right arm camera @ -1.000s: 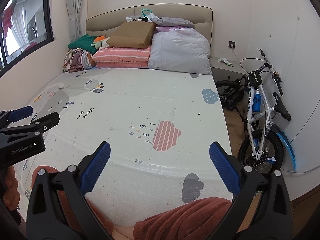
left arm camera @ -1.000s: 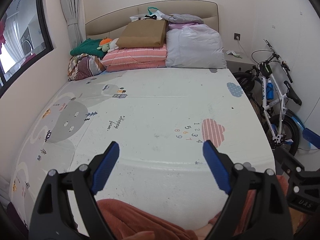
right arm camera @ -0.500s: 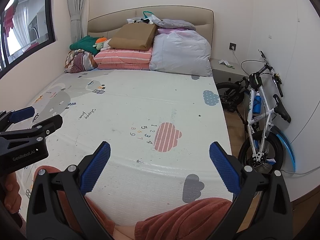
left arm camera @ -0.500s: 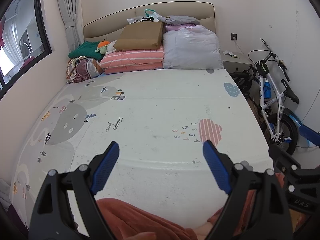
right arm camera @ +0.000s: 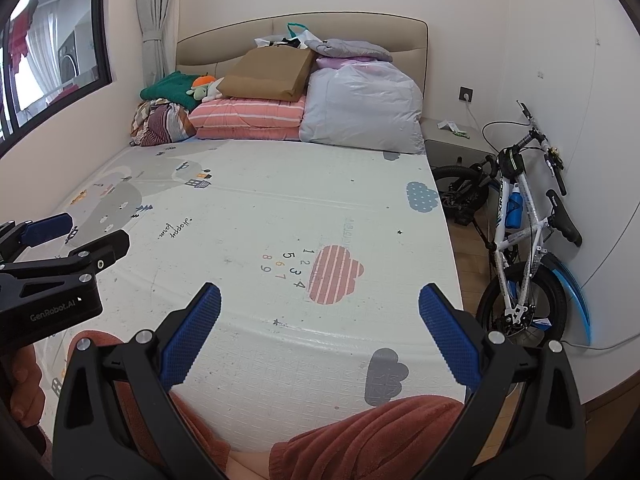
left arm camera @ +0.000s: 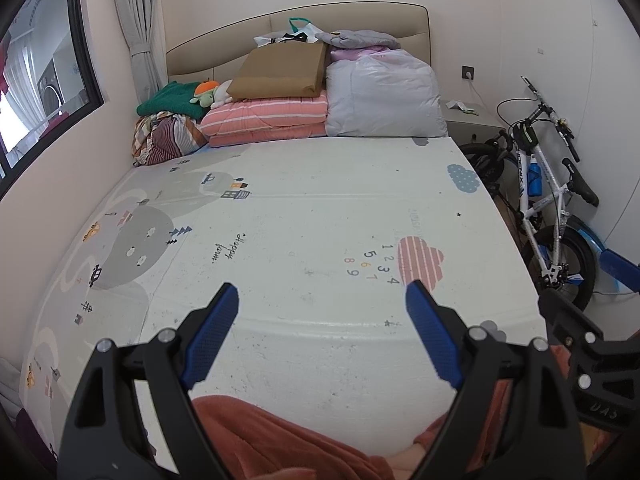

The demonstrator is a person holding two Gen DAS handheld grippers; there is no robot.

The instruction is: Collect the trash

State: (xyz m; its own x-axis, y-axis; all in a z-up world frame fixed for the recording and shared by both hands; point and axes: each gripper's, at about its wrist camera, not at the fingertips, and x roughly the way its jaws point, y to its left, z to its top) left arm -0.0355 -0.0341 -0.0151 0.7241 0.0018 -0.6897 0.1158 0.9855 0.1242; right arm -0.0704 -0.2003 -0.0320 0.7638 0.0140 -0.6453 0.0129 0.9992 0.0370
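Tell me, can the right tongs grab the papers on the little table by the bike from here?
Probably not yet. The right tongs hang open at the foot of the bed, and the papers lie far off on the little table, past the bike.

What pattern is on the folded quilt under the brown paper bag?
Salmon pink with thin white stripes: the folded quilt, clearest in the left wrist view.

The printed mat point(left arm camera: 304, 216) on the bed lies bare across its whole middle and near end, open to either gripper. Bedding and a brown paper bag point(left arm camera: 280, 70) crowd the headboard end. Along the mat's right edge a white bicycle point(right arm camera: 524, 232) fills the floor strip (leaning by the wall).
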